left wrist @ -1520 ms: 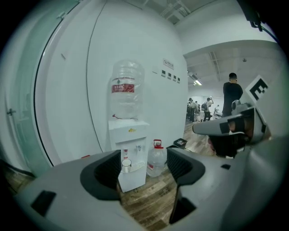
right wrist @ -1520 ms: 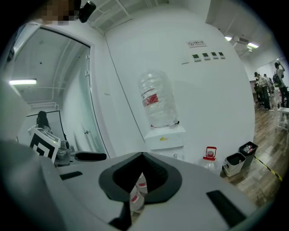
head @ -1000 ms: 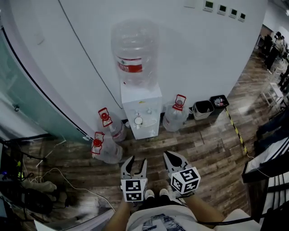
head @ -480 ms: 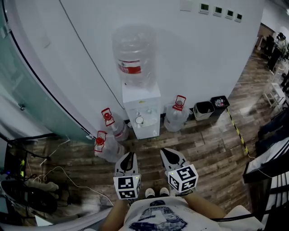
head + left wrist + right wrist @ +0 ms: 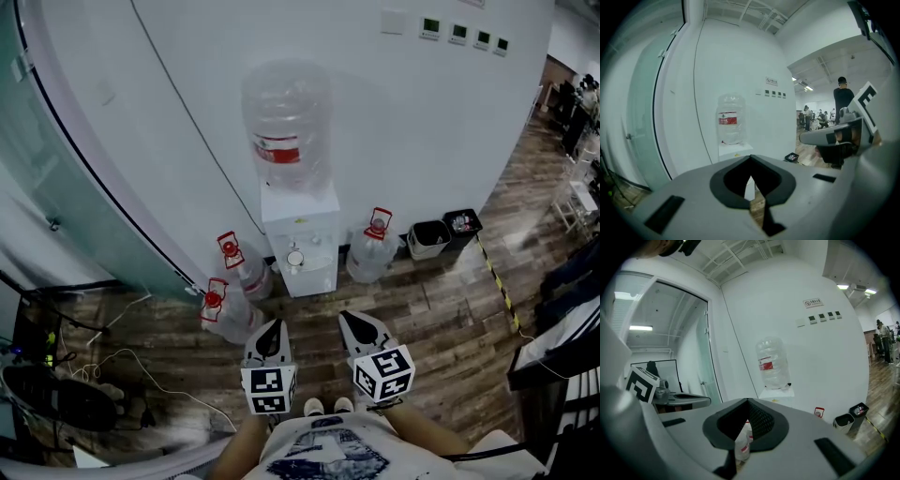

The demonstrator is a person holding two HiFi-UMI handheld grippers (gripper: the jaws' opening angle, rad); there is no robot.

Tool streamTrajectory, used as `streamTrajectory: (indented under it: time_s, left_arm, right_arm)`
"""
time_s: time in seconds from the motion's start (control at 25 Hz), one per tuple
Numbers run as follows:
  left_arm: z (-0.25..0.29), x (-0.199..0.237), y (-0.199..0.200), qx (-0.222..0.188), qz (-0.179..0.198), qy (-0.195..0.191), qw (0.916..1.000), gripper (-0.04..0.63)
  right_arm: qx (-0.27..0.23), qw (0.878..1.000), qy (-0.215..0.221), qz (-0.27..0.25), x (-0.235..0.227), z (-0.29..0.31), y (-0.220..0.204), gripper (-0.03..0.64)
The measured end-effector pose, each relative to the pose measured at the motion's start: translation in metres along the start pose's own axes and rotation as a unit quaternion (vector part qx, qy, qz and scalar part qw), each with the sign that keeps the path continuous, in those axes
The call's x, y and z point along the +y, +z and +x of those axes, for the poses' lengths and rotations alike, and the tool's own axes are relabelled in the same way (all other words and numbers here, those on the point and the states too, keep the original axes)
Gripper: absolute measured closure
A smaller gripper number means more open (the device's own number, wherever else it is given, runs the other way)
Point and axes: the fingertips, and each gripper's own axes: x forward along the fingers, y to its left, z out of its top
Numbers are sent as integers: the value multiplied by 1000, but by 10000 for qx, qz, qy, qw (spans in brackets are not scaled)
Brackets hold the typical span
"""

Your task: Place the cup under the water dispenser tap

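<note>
I get bright, even indoor light in the head view. The plain white wall point(image 5: 422, 141) is nearly washed out, and the tall clear plastic water bottle point(image 5: 287, 122) throws only a faint, soft shadow on it. The brown wood-plank floor point(image 5: 450, 309) carries a pale sheen at the right, while the lower left corner sinks into dark. Straight lines bow toward the edges. Both gripper views sit inside black rounded corners. Close up, the pale grey left gripper point(image 5: 750, 159) and right gripper point(image 5: 747, 401) are soft and out of focus. Long ceiling strip lights point(image 5: 641, 327) flare white.
</note>
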Motion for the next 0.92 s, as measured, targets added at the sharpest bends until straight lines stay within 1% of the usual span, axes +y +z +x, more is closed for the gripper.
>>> streamTrajectory:
  time_s: [0.32,0.56,0.92]
  left_arm:
    - [13,-6,0,102,-42,-74,9999,546]
    - [21,-8,1,89,259,-49,9996,546]
    - [30,-4,-5,162,99,-37,9998,546]
  right_arm:
    - [79,10000,8,25,-9,3,0,598]
    - [100,9999,30,25,-12,9,-2,598]
    - [134,9999,64,42,-17,17,-3,598]
